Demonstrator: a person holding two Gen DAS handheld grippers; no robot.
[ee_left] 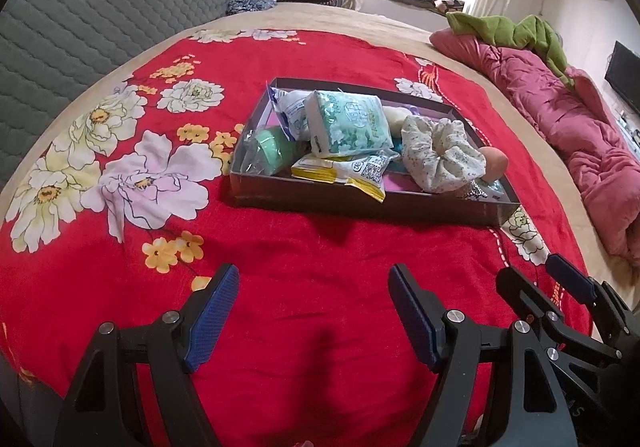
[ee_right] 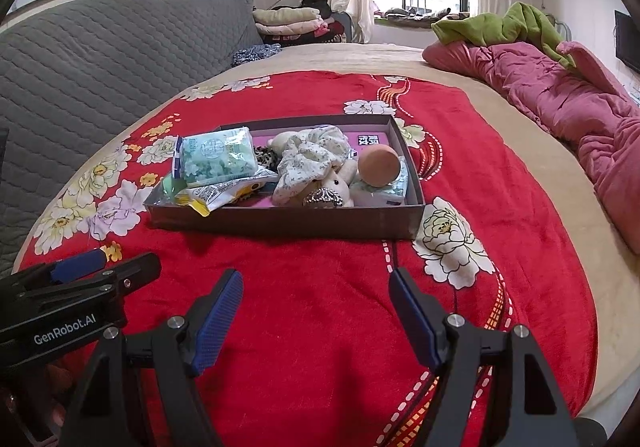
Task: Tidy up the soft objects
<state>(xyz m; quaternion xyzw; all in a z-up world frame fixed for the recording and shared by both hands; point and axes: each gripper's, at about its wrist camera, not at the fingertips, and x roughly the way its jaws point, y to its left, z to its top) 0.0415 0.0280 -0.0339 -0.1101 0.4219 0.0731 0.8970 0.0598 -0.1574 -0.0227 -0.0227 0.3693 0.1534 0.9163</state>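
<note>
— Why all piled in one dark flat cardboard box?
— Looks like the tidy-up spot. Sits in the middle of the red flowered blanket on the bed, so nothing soft rolls off.
— What lies inside?
— Green-and-white soft tissue pack at the left end, on top of a yellow-and-white crinkly packet. Cream flowery cloth scrunchie in the middle. Round peach sponge ball near the right end.
— Which way does the box point?
— Long side runs left to right, along the near edge of the bed. Tissue pack lies the same way, a bit tilted.
— And the tongs?
— Left tongs spread wide, nothing between. Right tongs spread wide too, pinching nothing. Both hang over bare blanket, near the box but apart from it.
— Much left to do?
— Probably not; no loose soft things seen on the blanket.
</note>
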